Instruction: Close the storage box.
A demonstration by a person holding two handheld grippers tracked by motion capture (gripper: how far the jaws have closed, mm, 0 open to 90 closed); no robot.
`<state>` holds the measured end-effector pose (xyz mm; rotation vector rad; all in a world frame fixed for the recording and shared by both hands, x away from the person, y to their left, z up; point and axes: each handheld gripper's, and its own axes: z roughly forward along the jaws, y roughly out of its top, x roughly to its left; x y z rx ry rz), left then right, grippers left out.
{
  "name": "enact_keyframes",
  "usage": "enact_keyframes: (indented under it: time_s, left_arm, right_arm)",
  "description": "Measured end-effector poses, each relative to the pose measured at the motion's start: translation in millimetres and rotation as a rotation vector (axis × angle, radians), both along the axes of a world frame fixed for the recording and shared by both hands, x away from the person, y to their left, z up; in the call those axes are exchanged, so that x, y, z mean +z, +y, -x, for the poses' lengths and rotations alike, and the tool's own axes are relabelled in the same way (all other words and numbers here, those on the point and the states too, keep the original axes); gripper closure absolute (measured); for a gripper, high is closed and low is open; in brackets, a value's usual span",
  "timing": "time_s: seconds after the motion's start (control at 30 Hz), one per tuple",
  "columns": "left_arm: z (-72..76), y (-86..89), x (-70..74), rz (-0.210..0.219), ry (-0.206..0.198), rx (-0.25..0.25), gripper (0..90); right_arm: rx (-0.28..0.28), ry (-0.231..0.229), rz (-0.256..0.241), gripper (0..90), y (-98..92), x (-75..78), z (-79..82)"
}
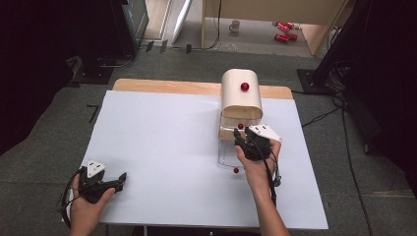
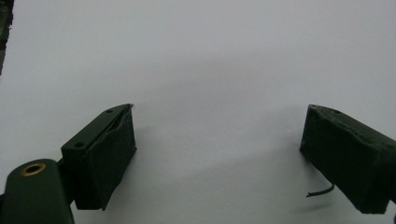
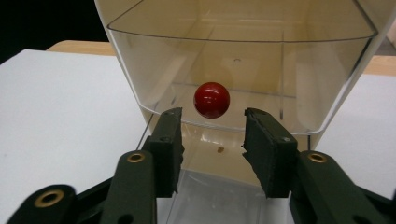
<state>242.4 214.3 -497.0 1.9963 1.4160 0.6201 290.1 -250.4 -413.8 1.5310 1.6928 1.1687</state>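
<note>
A cream, round-topped cabinet (image 1: 240,96) stands at the far middle of the white table (image 1: 162,147), with a red knob (image 1: 244,86) on its curved front. Below it sits a clear drawer (image 3: 233,70) with its own red knob (image 3: 211,99). My right gripper (image 3: 212,140) is open, its jaws on either side of that knob and just short of it, touching nothing. In the high view the right gripper (image 1: 240,136) sits right at the cabinet's front. My left gripper (image 1: 120,178) rests open near the table's front left, with bare table between its jaws (image 2: 217,144).
A lower clear drawer (image 1: 227,156) is pulled out toward me under the right gripper, with a small red knob (image 1: 236,170) at its front. The table's wooden edge (image 1: 167,86) shows at the back. Beyond it are grey floor, cables and dark stands.
</note>
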Motion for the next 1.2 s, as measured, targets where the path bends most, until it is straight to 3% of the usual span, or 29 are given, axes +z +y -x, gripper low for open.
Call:
enact_keyframes:
  time_s: [0.23,0.5,0.6,0.8,1.2]
  left_arm:
    - [0.0,0.0,0.0,0.0,0.0,0.0,10.4]
    - [0.0,-0.1,0.0,0.0,0.0,0.0,10.4]
    - [0.0,-0.1,0.0,0.0,0.0,0.0,10.4]
    - [0.1,-0.3,-0.1,0.002,-0.002,0.002,10.4]
    - [0.1,-0.3,-0.1,0.002,-0.002,0.002,10.4]
  right_arm:
    - [0.024,0.039,-0.002,45.5,-0.5,-7.9,15.7]
    - [0.027,0.059,-0.021,44.9,-3.9,-16.3,42.3]
    - [0.024,0.052,-0.019,45.3,1.5,-19.8,58.6]
    - [0.021,0.051,-0.026,46.4,7.8,-24.2,76.3]
    - [0.012,0.084,-0.034,49.7,10.0,-43.0,91.0]
